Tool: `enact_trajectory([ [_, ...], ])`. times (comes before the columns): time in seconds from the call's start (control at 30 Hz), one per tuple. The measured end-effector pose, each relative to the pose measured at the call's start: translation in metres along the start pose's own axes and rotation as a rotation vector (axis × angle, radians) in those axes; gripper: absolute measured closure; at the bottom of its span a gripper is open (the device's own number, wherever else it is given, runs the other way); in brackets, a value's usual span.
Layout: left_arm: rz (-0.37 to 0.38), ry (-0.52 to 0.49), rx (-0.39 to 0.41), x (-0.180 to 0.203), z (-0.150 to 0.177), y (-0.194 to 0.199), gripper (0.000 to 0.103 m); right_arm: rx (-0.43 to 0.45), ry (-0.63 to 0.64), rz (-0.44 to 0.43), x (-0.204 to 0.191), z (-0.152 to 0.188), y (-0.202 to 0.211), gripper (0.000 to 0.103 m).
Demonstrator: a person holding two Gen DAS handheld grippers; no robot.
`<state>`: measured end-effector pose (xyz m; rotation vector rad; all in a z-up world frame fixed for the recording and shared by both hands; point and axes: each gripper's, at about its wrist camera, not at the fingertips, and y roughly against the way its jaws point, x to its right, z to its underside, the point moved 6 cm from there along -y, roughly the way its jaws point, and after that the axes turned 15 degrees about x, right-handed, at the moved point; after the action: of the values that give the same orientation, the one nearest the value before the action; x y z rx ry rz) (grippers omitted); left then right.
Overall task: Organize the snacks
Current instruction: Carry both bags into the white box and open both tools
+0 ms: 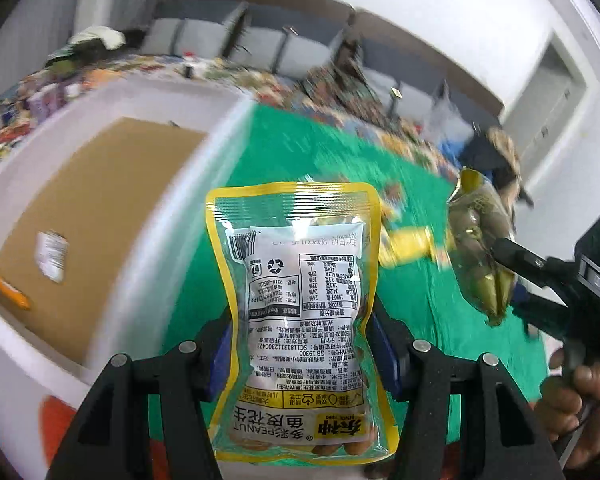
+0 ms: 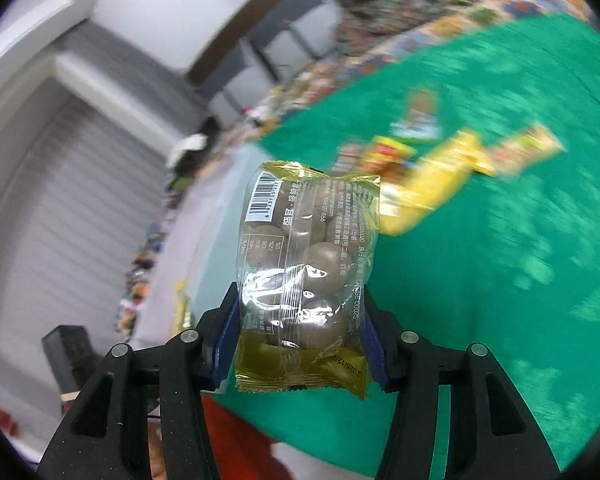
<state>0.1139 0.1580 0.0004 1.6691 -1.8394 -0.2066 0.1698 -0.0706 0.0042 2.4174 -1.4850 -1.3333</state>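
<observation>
**Two packets in hand, loose snacks on green cloth**

My left hand-held gripper (image 1: 302,354) is clamped on one yellow-edged peanut pouch (image 1: 296,312), held upright above the desk, label side to the camera. Left of it sits one white bin (image 1: 148,184) with one brown cardboard box (image 1: 88,232) inside.

My right hand-held gripper (image 2: 300,344) is clamped on one clear, gold-ended packet of round brown balls (image 2: 308,276), also held off the surface.

Beyond both packets, a green cloth (image 2: 480,300) covers the desk. On it I count roughly four or five loose snack packs (image 2: 440,172); blur prevents an exact count. Past the cloth's far edge lies a dense spread of small mixed items. The room has white walls and grey panelled doors (image 2: 60,208).
</observation>
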Motion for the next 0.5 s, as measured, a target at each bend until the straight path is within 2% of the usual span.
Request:
enact_trajectory([
  [0.13, -0.102, 0.042, 0.085, -0.06, -0.044, 0.026, 0.045, -0.037, 0.075, -0.15, -0.085, -0.006, -0.028, 0.046],
  [0.27, -0.263, 0.062, 0.12, -0.137, -0.069, 0.041, 0.045, -0.1, 0.152, -0.268, -0.171, 0.004, -0.071, 0.046],
  [0.33, -0.335, 0.055, 0.115, -0.167, -0.072, 0.042, 0.042, -0.127, 0.202, -0.295, -0.203, 0.017, -0.094, 0.045],
  [0.4, -0.409, 0.041, 0.092, -0.192, -0.069, 0.037, 0.032, -0.171, 0.231, -0.313, -0.234, 0.036, -0.126, 0.035],
  [0.47, -0.452, 0.042, 0.072, -0.211, -0.062, 0.038, 0.022, -0.229, 0.229, -0.309, -0.247, 0.054, -0.151, 0.029],
  [0.5, -0.467, 0.041, 0.069, -0.218, -0.057, 0.041, 0.021, -0.266, 0.237, -0.284, -0.251, 0.063, -0.165, 0.029],
])
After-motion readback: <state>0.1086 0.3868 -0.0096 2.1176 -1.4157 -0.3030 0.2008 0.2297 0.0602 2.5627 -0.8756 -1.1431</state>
